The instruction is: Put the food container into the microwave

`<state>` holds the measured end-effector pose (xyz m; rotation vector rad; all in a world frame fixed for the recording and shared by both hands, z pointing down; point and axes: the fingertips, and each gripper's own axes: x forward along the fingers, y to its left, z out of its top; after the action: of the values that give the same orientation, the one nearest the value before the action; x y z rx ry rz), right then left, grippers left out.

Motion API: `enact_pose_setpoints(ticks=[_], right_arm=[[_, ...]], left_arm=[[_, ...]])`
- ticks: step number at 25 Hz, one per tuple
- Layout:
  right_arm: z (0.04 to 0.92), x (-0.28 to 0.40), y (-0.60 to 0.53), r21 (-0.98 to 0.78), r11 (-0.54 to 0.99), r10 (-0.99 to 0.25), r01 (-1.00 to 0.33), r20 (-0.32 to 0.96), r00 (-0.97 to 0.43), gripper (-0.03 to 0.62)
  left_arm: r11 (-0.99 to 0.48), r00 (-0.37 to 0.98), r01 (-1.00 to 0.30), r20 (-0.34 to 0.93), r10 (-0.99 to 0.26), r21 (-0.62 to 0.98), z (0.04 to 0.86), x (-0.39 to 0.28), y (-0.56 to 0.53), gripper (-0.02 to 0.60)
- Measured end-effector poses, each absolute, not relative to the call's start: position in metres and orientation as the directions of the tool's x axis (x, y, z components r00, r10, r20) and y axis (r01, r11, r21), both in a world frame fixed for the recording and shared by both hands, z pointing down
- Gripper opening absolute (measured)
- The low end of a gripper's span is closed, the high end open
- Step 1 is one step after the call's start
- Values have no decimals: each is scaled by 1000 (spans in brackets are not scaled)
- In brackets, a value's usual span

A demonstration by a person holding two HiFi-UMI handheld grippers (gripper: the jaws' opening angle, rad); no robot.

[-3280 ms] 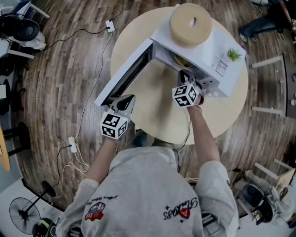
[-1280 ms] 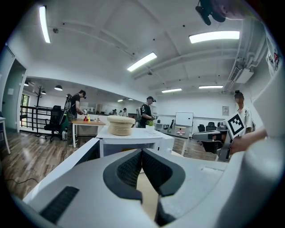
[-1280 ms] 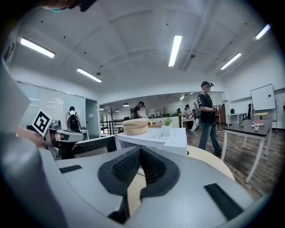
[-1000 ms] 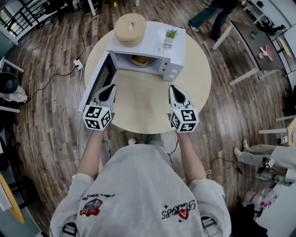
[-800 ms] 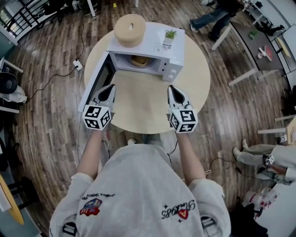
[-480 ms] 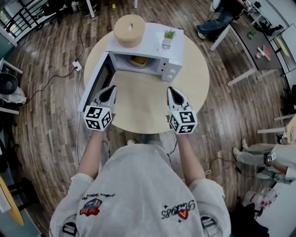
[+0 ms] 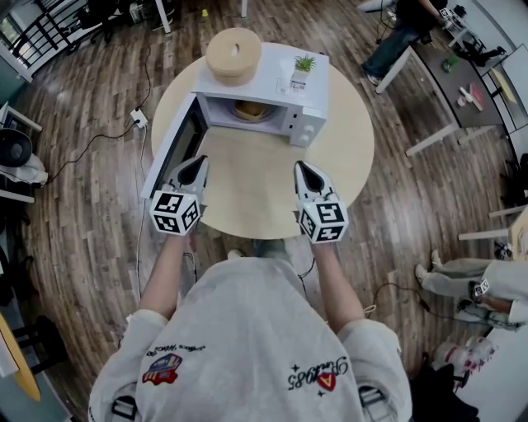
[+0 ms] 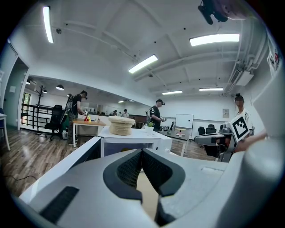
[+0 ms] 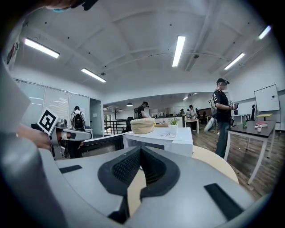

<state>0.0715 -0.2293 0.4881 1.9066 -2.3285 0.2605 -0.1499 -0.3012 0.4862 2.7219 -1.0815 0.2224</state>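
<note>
The white microwave (image 7: 276, 82) stands at the far side of the round table (image 7: 346, 157), its door (image 7: 172, 147) swung open to the left. A tan food container (image 7: 250, 110) sits inside the cavity. My left gripper (image 7: 197, 162) hovers over the table's near left, just beside the open door, shut and holding nothing. My right gripper (image 7: 300, 167) hovers at the near right, also shut and holding nothing. In the left gripper view the gripper (image 8: 142, 151) points at the microwave (image 8: 133, 136). In the right gripper view the gripper (image 9: 140, 149) faces the microwave (image 9: 164, 133) too.
A round woven lid-like object (image 7: 233, 51) and a small potted plant (image 7: 304, 62) rest on the microwave's top. Cables and a power strip (image 7: 138, 118) lie on the wood floor at left. A person (image 7: 404, 25) walks at the back right, beside a desk (image 7: 462, 78).
Earlier the right gripper was at the microwave's opening; both grippers have since drawn back toward me. Over the last second they have barely shifted. The person in the background has walked on.
</note>
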Motion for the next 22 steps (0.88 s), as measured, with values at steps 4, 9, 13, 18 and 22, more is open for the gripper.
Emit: enact_pose_setpoints(ticks=[4,9,13,18,22], right_arm=[[485,67,-228,-50,201,-957,-978,203,-207,4],[489,64,-229,-50,205,-955,-978,208,-211,5],[488,62,-228,-51,206,-955,-977,208,-212,4],[490,58,-228,-49,212,-952,-976,215,-218,3],[487,55,-227,-47,215,-952,-975,213,-220,3]], left_arm=[[-708,719,-693,211,-662,136,485,-154,-299,5],[-707,718,-693,213,-662,141,489,-156,-300,5],[-705,718,-694,213,-663,143,489,-158,-298,5],[-701,714,-699,212,-668,146,492,-162,-297,5],[-699,712,-700,211,-670,145,491,-166,-295,5]])
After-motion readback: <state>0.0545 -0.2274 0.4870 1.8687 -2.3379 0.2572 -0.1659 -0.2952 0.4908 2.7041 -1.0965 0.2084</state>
